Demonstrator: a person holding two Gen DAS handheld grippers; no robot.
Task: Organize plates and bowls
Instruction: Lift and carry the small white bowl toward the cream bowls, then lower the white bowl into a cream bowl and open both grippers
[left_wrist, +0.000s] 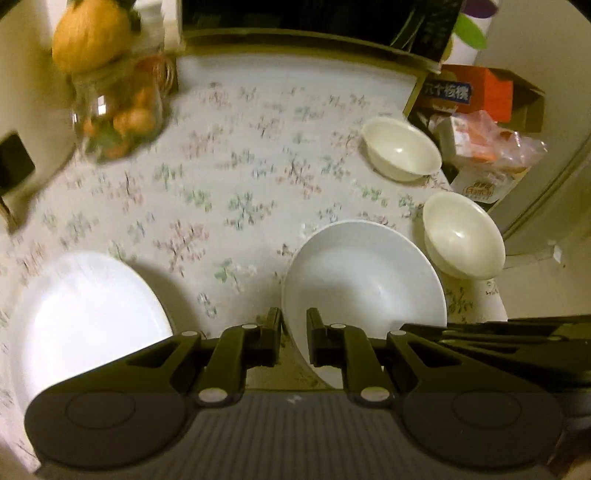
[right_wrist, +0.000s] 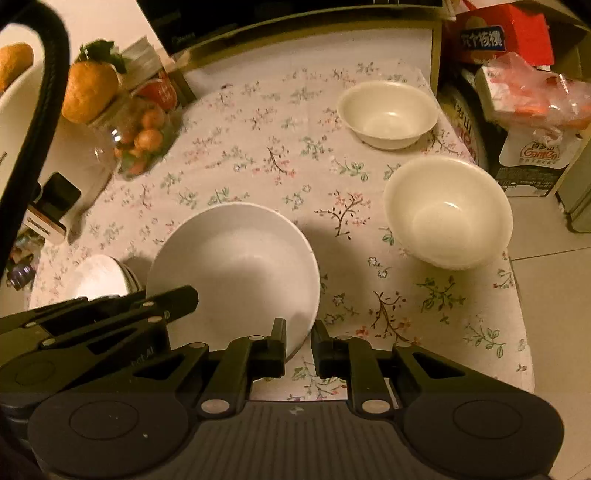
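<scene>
A large, deep white plate (left_wrist: 365, 273) is held from both sides over the floral tablecloth (left_wrist: 229, 177) and throws a shadow beside it. My left gripper (left_wrist: 294, 323) is shut on its near-left rim. My right gripper (right_wrist: 298, 332) is shut on the near-right rim of the same plate (right_wrist: 240, 258). In the right wrist view the left gripper (right_wrist: 173, 301) reaches in from the left onto the rim. Two cream bowls stand upright and empty on the right, one far (right_wrist: 388, 114), one nearer (right_wrist: 448, 212). A second white plate (left_wrist: 85, 314) lies at the left.
A glass jar of small orange fruit (right_wrist: 144, 140) and a big orange (right_wrist: 88, 92) stand at the back left. A dark phone-like slab (right_wrist: 59, 195) lies near them. Boxes and bags (right_wrist: 528, 110) crowd the right side. The table edge (right_wrist: 517, 295) drops to the tiled floor.
</scene>
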